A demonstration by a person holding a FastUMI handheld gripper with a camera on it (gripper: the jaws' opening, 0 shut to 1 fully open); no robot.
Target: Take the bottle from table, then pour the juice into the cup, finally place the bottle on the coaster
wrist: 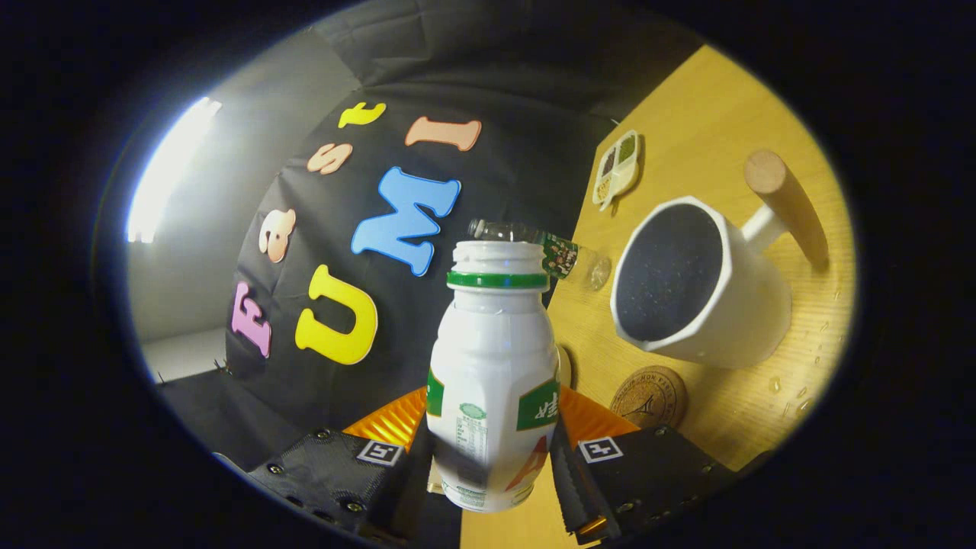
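Gripper (492, 457): two blocky fingers with a textured, fabric-like face, small round screws along the edges. Each carries a square fiducial tag (black-on-white pattern) near its inner corner. Orange ribbed body part behind them.

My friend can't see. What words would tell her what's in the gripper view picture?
The claw grips a white juice bottle with a green neck ring, cap off, tilted over a wooden table. Beside it stands a white cup with a wooden handle, and a round coaster lies between the cup and the claw.
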